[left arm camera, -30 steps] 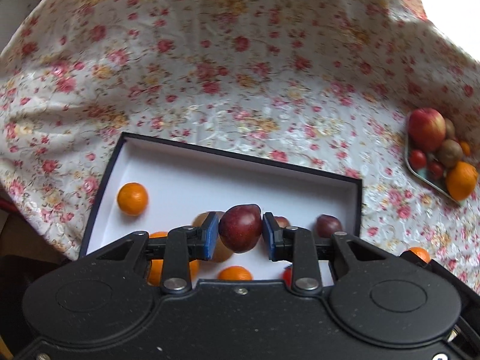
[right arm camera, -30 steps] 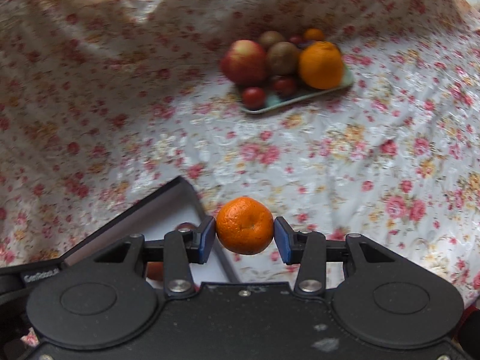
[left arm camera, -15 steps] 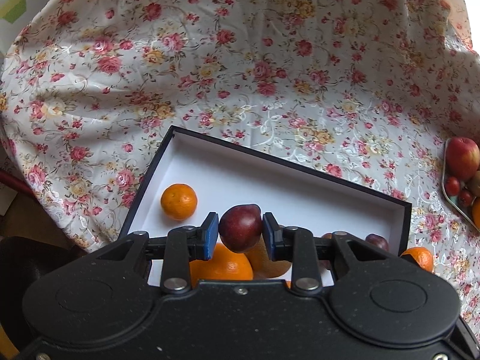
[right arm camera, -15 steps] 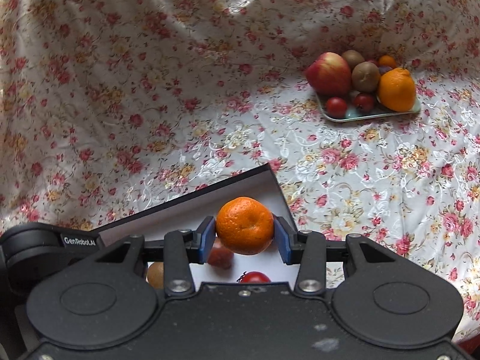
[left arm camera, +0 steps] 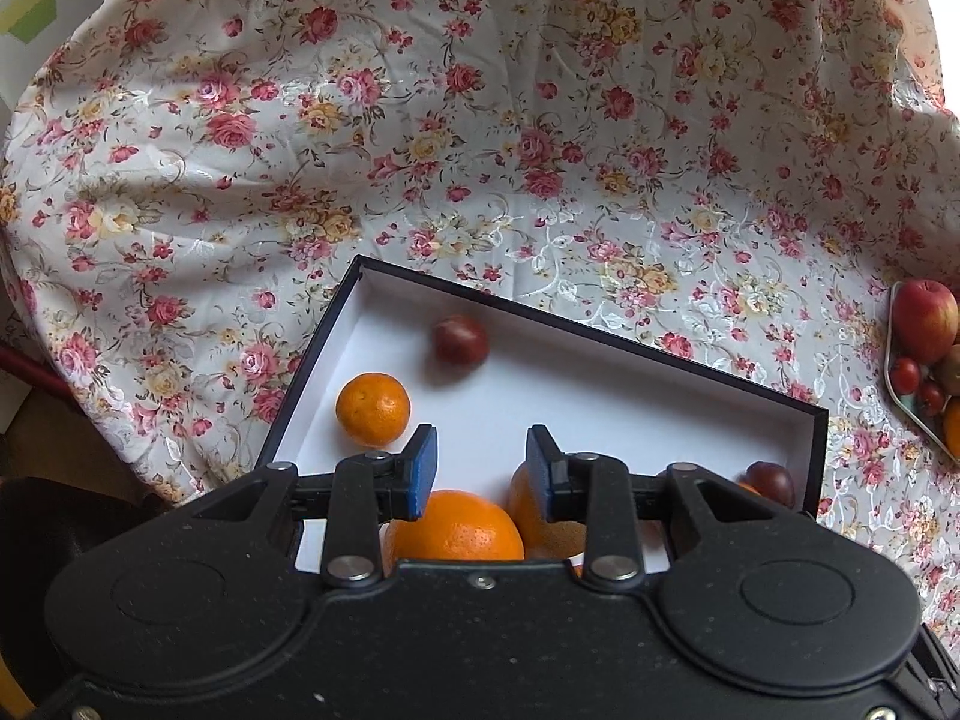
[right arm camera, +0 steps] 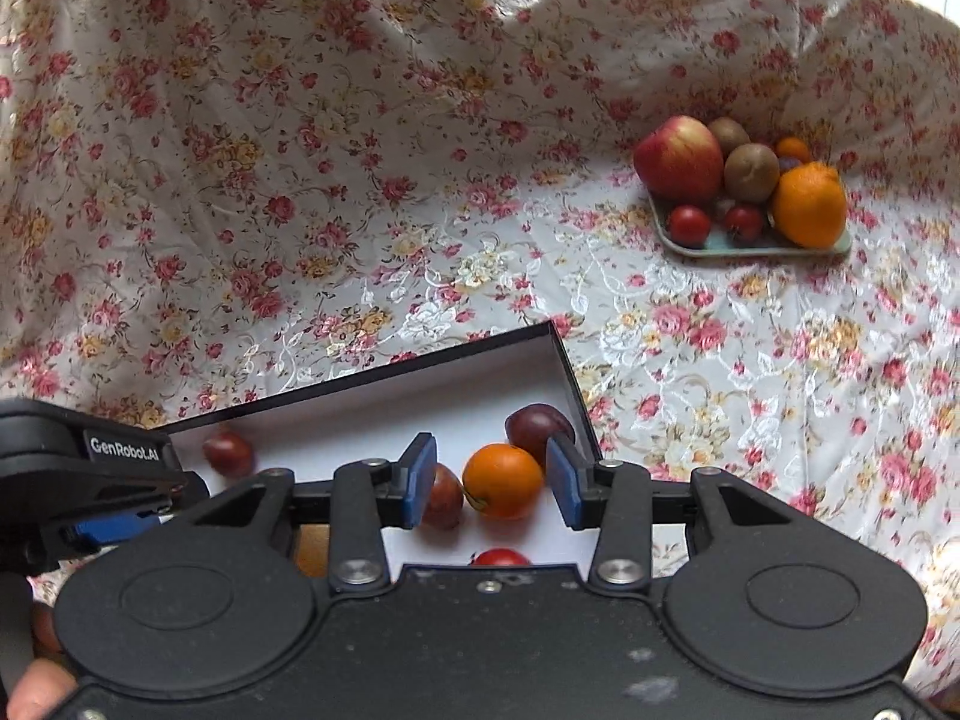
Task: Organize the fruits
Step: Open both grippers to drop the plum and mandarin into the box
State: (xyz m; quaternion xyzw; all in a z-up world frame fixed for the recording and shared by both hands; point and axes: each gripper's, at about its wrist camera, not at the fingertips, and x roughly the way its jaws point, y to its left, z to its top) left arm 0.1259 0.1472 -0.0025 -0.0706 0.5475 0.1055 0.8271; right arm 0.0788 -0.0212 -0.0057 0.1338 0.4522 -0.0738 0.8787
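A black box with a white inside (left arm camera: pixel 600 384) lies on the flowered cloth and holds several fruits. My left gripper (left arm camera: pixel 481 468) is open above it; a dark red plum (left arm camera: pixel 460 341) sits blurred near the box's far wall, with a mandarin (left arm camera: pixel 372 409) at the left and a big orange (left arm camera: pixel 453 525) under the fingers. My right gripper (right arm camera: pixel 491 483) is open over the box's right end (right arm camera: pixel 558 354), with a mandarin (right arm camera: pixel 503 480) in the box below its fingers, beside dark plums (right arm camera: pixel 539 427). The left gripper (right arm camera: pixel 114 525) shows at the left of the right wrist view.
A pale green tray (right arm camera: pixel 750 247) at the back right carries an apple (right arm camera: pixel 678 159), kiwis (right arm camera: pixel 751 173), an orange (right arm camera: pixel 809 213) and small red tomatoes (right arm camera: pixel 689 225). The flowered cloth (left arm camera: pixel 480 150) rises behind like a wall. A person's fingers (right arm camera: pixel 36 684) show at bottom left.
Both grippers opened. The left let the dark red plum fall into the box, where it rolls toward the far wall. The right dropped its mandarin into the box's right end.
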